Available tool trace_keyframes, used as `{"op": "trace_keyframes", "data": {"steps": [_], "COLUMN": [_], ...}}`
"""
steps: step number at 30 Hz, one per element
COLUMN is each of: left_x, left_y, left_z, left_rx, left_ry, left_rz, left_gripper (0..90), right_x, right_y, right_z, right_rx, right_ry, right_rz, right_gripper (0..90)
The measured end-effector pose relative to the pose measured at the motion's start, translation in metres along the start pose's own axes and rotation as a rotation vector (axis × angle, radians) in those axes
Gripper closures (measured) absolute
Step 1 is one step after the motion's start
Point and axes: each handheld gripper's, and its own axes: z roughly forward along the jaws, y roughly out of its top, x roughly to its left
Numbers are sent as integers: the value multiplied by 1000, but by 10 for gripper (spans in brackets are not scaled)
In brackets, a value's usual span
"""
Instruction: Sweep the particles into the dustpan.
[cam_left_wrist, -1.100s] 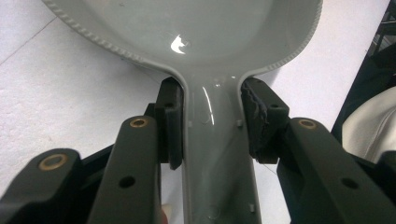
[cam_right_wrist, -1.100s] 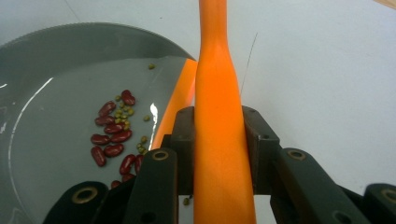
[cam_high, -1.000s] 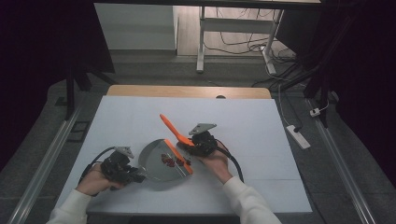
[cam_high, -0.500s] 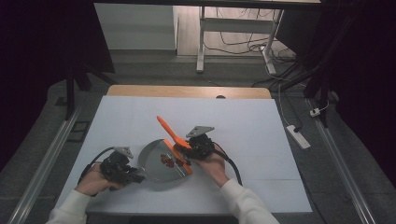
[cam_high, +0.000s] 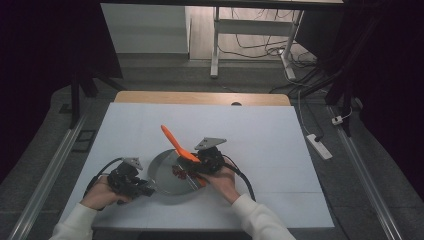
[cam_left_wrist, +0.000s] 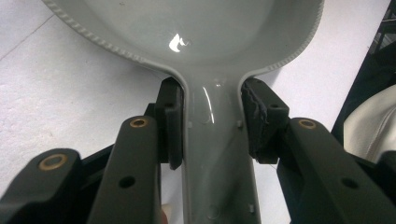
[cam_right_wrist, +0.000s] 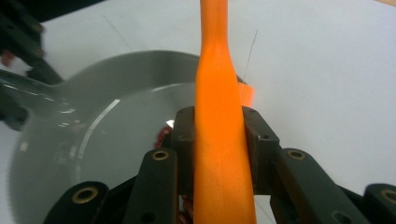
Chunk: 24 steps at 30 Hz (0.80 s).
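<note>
**Both grippers clamped at the grey pan**

The grey pan (cam_high: 170, 175) sits on the white tabletop (cam_high: 260, 135). The left gripper (cam_high: 145, 189), held low at the pan's left, pinches its handle (cam_left_wrist: 217, 154). The right gripper (cam_high: 197, 162), raised over the pan's right rim, clamps an orange spatula (cam_high: 175, 142) angled up and away; something reddish, perhaps food (cam_high: 180, 172), lies beneath it.
</note>
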Motion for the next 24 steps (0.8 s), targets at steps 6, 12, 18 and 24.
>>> {"op": "trace_keyframes", "data": {"steps": [6,12,18,24], "left_x": [0,-1,-1,-1], "left_y": [0,0,0,0], "left_z": [0,0,0,0], "left_rx": [-5,-11,-9,-7], "left_ry": [1,3,1,2], "left_rz": [-3,-6,-3,-3], "left_gripper": [619,619,619,619], "right_x": [5,-11,-26,-35], "right_y": [6,8,5,-2], "right_z": [-4,-19,-24,-17], "right_rx": [-32,-72,-57,-21], "right_ry": [22,-24,-84,-117], "right_rz": [-32,6,12,28], "right_gripper": [701,700,700,701]}}
